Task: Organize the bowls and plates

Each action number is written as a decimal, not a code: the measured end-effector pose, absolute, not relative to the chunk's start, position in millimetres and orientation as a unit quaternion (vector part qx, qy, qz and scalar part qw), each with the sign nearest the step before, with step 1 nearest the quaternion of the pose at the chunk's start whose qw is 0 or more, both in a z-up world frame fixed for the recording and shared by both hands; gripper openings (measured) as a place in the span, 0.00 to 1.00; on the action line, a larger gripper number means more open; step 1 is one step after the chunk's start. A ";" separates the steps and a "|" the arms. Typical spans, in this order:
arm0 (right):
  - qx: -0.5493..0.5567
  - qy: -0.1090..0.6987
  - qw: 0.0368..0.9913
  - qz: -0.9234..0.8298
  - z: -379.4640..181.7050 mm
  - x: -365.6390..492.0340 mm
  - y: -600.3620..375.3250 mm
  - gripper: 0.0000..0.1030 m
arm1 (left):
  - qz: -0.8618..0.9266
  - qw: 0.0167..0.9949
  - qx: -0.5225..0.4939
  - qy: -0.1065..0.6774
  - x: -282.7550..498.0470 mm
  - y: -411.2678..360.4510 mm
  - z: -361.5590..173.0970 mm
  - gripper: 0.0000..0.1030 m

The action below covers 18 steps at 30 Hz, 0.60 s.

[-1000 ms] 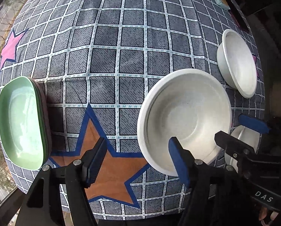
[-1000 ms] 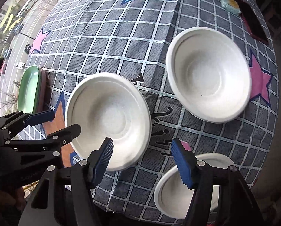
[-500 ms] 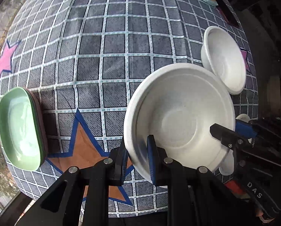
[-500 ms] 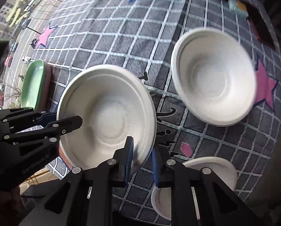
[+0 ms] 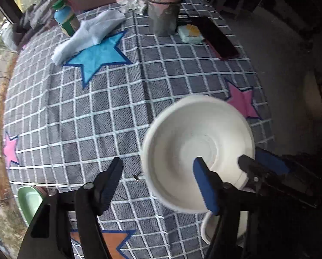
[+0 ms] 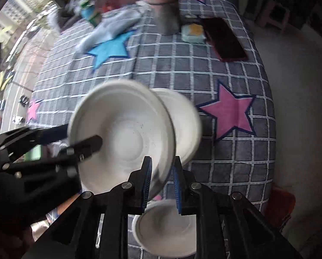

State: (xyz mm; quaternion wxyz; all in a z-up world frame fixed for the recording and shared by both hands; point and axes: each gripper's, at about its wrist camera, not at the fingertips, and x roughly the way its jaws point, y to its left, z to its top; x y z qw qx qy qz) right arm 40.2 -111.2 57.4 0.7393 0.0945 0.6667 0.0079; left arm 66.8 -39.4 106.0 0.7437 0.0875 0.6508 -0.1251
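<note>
A large white bowl (image 6: 122,133) hangs tilted over the left side of a second white bowl (image 6: 186,120) on the checked tablecloth. My right gripper (image 6: 162,164) has the lifted bowl's near rim between its blue pads; its jaws are starting to open. In the left wrist view the same bowl (image 5: 197,151) is blurred. My left gripper (image 5: 157,164) is opening wide; one finger is outside the rim and one over the bowl's inside, neither touching it. A smaller white bowl (image 6: 167,228) lies near the table's front edge. Stacked green plates (image 5: 29,200) sit at the left edge.
At the far end stand a grey metal cup (image 5: 163,19), a green-capped bottle (image 5: 65,19), a pale blue cloth (image 5: 91,36), a sponge (image 5: 191,34) and a dark flat case (image 5: 217,36). The table's right edge (image 5: 266,112) drops to the floor.
Both grippers shut on the large bowl's rim, lifted it and carried it over the second bowl. The left gripper has since let go and spread wide.
</note>
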 end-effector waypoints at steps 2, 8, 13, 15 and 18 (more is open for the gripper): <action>0.077 0.670 0.738 -0.011 52.1 43.5 -121.3 0.47 | -0.120 0.738 0.093 0.657 72.9 -36.1 98.5 0.76; 0.083 0.657 0.749 -0.017 68.5 26.6 -134.2 0.47 | -0.108 0.730 0.061 0.672 64.4 -8.7 96.8 0.76; 0.087 0.654 0.751 -0.004 74.8 16.4 -122.5 0.47 | -0.115 0.725 0.041 0.677 55.9 -3.3 95.5 0.76; 0.094 0.649 0.755 -0.004 81.6 9.2 -122.4 0.47 | -0.119 0.731 0.042 0.671 56.1 -7.6 98.2 0.76; 0.087 0.644 0.760 -0.010 92.4 -6.3 -126.3 0.47 | -0.115 0.733 0.057 0.668 60.7 -16.5 93.0 0.76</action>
